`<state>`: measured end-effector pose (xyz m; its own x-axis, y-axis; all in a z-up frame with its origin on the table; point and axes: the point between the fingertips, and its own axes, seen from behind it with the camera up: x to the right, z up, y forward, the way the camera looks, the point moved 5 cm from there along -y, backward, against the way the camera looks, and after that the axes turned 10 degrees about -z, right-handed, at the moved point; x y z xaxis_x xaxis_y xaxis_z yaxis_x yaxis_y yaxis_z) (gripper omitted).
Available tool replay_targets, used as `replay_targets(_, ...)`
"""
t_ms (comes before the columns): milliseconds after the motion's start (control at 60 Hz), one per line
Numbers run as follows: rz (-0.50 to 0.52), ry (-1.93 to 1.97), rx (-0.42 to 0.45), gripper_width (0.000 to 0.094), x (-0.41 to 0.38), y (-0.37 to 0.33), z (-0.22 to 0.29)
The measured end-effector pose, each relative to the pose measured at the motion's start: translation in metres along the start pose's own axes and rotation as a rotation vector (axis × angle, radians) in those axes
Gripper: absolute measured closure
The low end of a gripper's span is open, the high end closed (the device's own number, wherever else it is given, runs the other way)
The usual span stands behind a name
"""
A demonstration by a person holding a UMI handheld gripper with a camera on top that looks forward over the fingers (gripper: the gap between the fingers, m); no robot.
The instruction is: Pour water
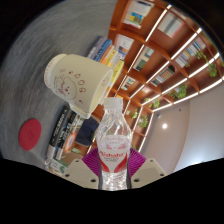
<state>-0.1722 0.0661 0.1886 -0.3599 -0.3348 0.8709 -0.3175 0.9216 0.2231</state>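
Pink pads (97, 160) press either side of a clear water bottle (115, 145), so the gripper (115, 168) is clamped on it, cap pointing away ahead. Beyond and to the left hangs a cream mug (75, 80), seemingly tipped with its mouth toward the bottle, perhaps held ready to receive. Whole rig is rolled, bookshelves (150, 50) slanting behind, which suggests pouring tilt is underway
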Motion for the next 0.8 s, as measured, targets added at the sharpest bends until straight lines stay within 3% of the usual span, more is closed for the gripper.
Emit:
replay_targets(117,-0.055,-0.211,0.057,0.0588,0.008,0.01,0.01)
replay_targets(467,-0.068,-0.165,0.035,0.0588,0.013,0.007,0.01)
replay_targets(567,-0.029,0.106,-0.038,0.0587,0.007,0.002,-0.006)
replay_targets(717,0.066,0.684,-0.221,0.0586,-0.019,-0.011,-0.03)
replay_targets(800,0.09,1.029,-0.25,0.0568,-0.02,-0.013,-0.04)
